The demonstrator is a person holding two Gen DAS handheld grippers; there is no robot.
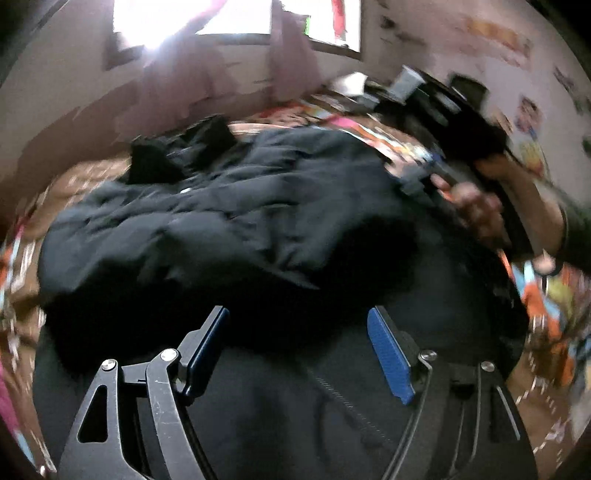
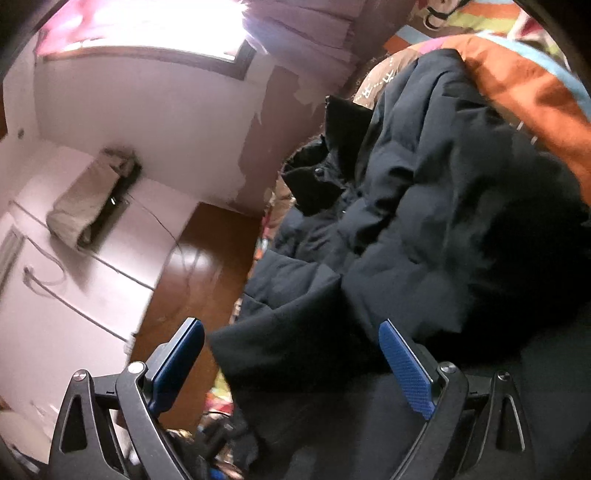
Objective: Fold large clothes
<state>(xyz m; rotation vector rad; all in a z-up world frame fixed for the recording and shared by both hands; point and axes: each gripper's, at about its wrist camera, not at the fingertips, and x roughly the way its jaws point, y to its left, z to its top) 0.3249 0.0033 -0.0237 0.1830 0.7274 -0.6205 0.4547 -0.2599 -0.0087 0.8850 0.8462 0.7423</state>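
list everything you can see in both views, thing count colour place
padded jacket: one, dark navy, spread over the bed, under both grippers
bedcover: one, orange and brown with bright prints, beneath the jacket
window: one, bright, high on the far wall
cabinet: one, white, left in the right wrist view
bundle: one, beige and black, on top of the cabinet
floor: brown wood, between cabinet and bed
wall stickers: several, colourful, right wall
left gripper: one, black with blue pads, open, over the jacket
right gripper: one, black with blue pads, open, at the jacket's edge
hand: one, holding the right gripper, right in the left wrist view
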